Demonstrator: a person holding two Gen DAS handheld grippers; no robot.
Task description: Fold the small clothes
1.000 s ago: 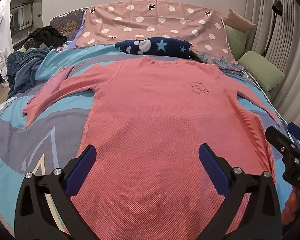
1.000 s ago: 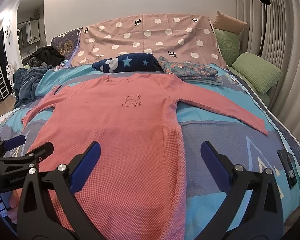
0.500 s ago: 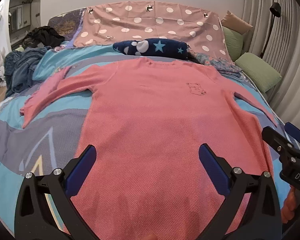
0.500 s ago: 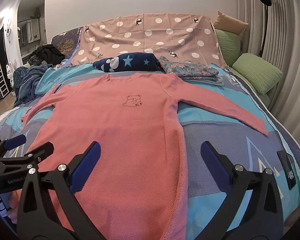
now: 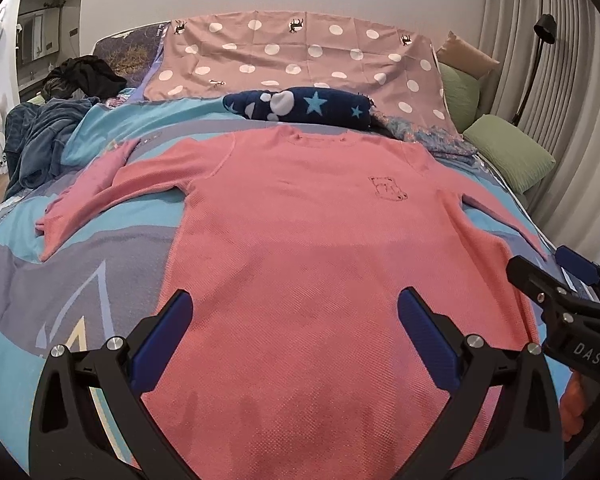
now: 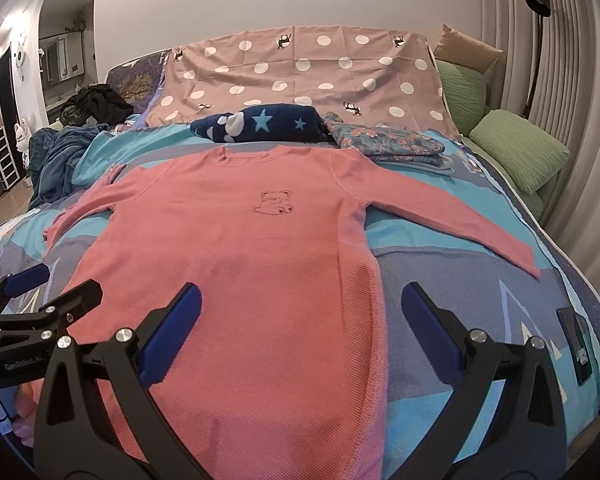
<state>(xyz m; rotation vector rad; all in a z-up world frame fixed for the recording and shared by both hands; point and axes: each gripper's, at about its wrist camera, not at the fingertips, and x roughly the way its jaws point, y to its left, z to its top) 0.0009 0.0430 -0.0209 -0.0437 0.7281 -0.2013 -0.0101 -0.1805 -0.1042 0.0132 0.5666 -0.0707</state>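
A coral long-sleeved sweater (image 5: 308, 248) (image 6: 244, 256) with a small bear outline on the chest lies flat and face up on the bed, both sleeves spread out to the sides. My left gripper (image 5: 296, 336) hovers open above the sweater's lower part, nothing between its blue pads. My right gripper (image 6: 300, 328) is open too, over the sweater's lower right edge. Each gripper shows at the side of the other's view: the right gripper (image 5: 572, 300) and the left gripper (image 6: 40, 300).
The bed has a blue and grey patterned cover (image 6: 460, 292). Near the headboard lie a navy star blanket (image 6: 260, 124), folded floral cloth (image 6: 392, 142) and a polka-dot sheet (image 5: 300, 56). Green pillows (image 6: 520, 148) sit right, dark clothes (image 5: 40, 136) left. A phone (image 6: 578, 344) lies near the right edge.
The left wrist view has shifted slightly leftward across the sweater. The right gripper has barely moved. Both stay open.
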